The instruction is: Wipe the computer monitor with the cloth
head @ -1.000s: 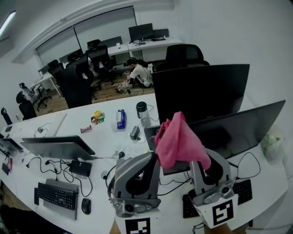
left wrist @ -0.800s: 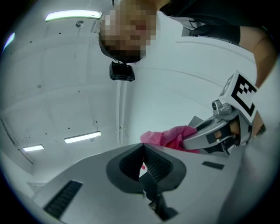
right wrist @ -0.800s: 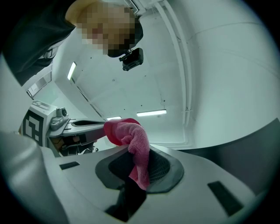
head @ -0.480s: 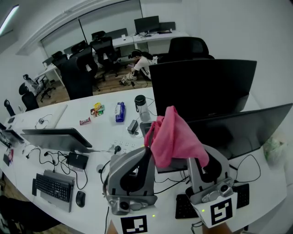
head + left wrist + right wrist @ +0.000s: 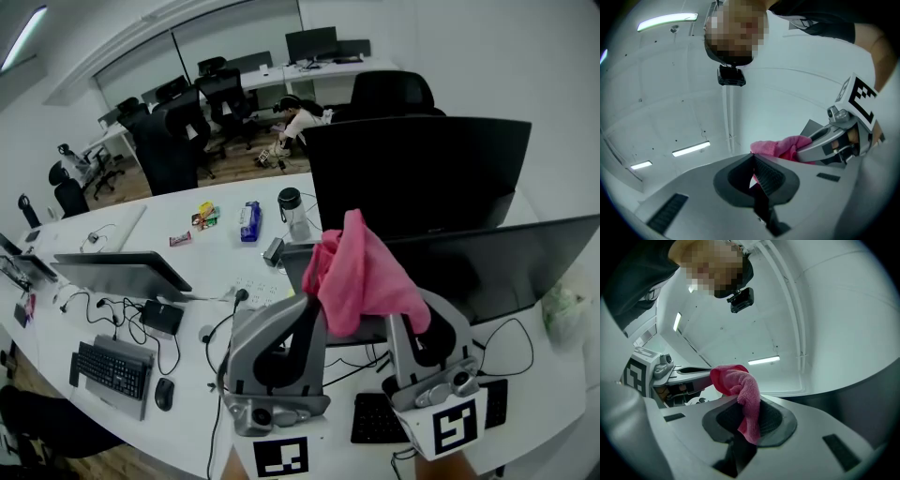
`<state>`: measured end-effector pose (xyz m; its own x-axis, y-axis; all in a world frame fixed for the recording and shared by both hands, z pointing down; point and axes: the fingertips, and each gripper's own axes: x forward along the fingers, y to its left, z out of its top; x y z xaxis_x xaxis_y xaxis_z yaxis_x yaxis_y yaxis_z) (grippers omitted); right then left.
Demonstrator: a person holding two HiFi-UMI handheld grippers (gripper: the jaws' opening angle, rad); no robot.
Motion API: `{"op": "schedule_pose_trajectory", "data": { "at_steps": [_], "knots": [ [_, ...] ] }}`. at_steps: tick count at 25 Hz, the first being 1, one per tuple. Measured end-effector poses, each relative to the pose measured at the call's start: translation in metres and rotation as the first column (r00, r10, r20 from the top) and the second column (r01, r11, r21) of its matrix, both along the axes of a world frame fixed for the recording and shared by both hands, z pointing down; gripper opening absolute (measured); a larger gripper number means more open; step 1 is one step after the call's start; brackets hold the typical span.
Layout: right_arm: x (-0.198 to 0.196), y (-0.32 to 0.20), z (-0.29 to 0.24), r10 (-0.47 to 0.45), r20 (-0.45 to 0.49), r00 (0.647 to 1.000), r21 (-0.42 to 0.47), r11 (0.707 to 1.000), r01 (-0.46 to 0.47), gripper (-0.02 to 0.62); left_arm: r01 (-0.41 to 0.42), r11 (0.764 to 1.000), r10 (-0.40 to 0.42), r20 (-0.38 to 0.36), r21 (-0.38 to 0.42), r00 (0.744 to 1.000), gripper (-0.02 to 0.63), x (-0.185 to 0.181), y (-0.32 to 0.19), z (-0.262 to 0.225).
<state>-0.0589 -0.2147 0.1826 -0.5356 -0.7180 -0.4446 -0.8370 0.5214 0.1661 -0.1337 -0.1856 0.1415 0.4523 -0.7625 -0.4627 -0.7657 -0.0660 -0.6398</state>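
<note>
Left gripper [image 5: 298, 323]: jaws pressed together, with a sliver of pink in the seam. They nip the left corner of the cloth.
Right gripper [image 5: 750, 420]: jaws closed on the cloth, and a fold hangs down between the ribbed pads.
Pink cloth [image 5: 361, 277]: bunched, bridging both gripper tips, and held up in front of the near monitor's top left corner.
Near monitor [image 5: 506, 267]: dark screen. Its top edge runs from 12 towards 3 o'clock, just behind the cloth.
Far monitor [image 5: 422, 173]: taller, close behind the near one at 1 o'clock.
Open room: the white desk [image 5: 225, 267] shows bare surface at 10 o'clock.
In the way below: a black keyboard [image 5: 373, 422] at 6 o'clock, and looping cables [image 5: 511, 333] at 4 o'clock.
To the left: a bottle [image 5: 292, 214] and a blue packet [image 5: 248, 222] at 11 o'clock, a third monitor [image 5: 122, 275] at 9, and a grey keyboard [image 5: 111, 370] and mouse [image 5: 164, 394] at 8.
Beyond the desk: office chairs [image 5: 173, 150], and a person [image 5: 302, 122] low on the floor at 12 o'clock.
</note>
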Motion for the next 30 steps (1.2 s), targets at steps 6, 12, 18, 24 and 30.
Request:
{"op": "schedule_pose_trajectory", "data": {
  "at_steps": [6,12,18,24,30],
  "knots": [
    [0.008,-0.002,0.0,0.012,-0.001,1.0,0.02,1.0,-0.012,0.067,0.023,0.999,-0.024,0.037,0.027,0.999,0.008,0.01,0.0,-0.002],
    [0.02,-0.004,-0.002,0.02,-0.002,1.0,0.015,1.0,-0.02,0.067,0.026,0.999,-0.028,0.048,0.029,0.998,0.008,0.023,0.0,-0.006],
    [0.038,-0.006,-0.001,0.026,-0.001,1.0,0.01,1.0,-0.026,0.067,0.031,0.999,-0.033,0.07,0.038,0.997,0.008,0.042,-0.001,-0.007],
    [0.056,-0.007,0.0,0.021,0.01,1.0,-0.005,1.0,-0.021,0.067,0.035,0.999,-0.039,0.096,0.037,0.995,0.008,0.063,-0.001,-0.007],
    [0.075,-0.01,0.001,0.022,0.002,1.0,-0.01,1.0,-0.022,0.067,0.04,0.998,-0.045,0.115,0.043,0.992,0.008,0.083,-0.002,-0.01]
  ]
}}
